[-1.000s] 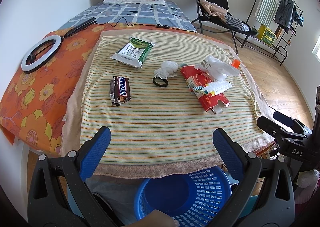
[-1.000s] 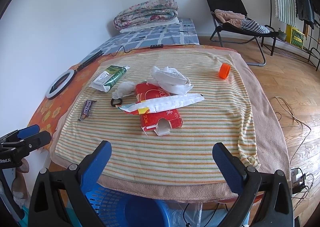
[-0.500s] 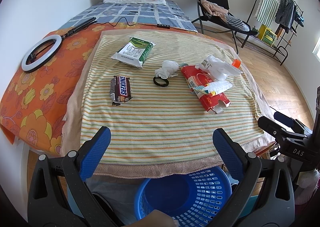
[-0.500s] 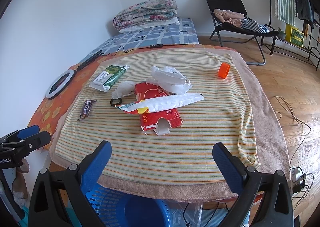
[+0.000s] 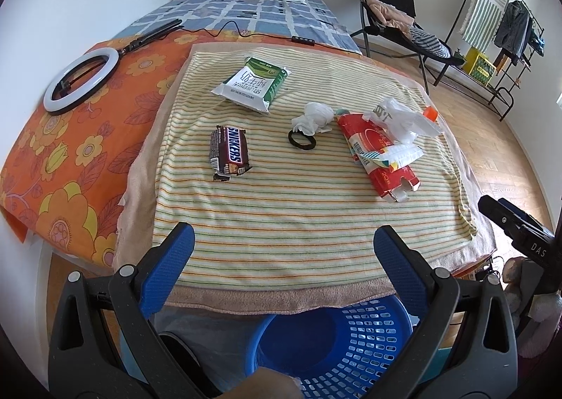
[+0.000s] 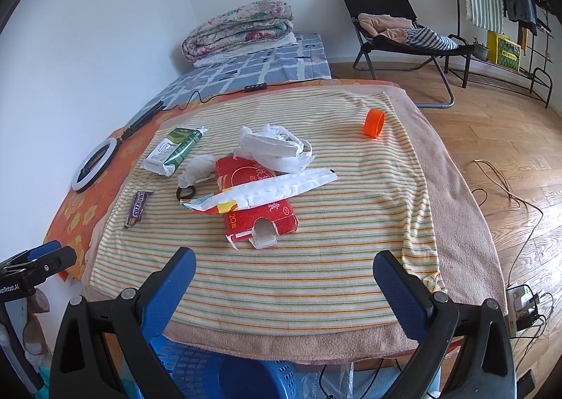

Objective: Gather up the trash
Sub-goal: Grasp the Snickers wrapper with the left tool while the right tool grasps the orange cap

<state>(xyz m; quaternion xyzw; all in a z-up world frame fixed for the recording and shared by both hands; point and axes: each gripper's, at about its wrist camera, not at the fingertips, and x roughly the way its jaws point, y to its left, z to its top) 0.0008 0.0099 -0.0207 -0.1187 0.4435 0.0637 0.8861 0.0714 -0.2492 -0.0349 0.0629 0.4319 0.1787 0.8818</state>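
Both grippers hang over the near edge of the table, jaws spread wide and holding nothing: the left gripper and the right gripper each frame bare striped cloth between their blue pads. Against the frames a second ago almost nothing differs; the left view has crept very slightly so the litter sits a touch lower in it, and the right view is all but identical. No item has shifted.

The trash lies spread on the cloth, well apart from either gripper. The candy bar wrapper is toward the left, torn at its near end. Beyond it lies a green and white wipes pack. Near the middle a crumpled tissue touches a black hair ring. To the right a flattened red carton lies under a long white wrapper strip, with a crumpled white plastic bag at its far end. An orange cap stands alone toward the far right edge (in the left view it is mostly hidden behind the bag).

Below the table's near edge sits a blue basket, directly under the left gripper. A ring light lies on the orange flowered sheet to the left.
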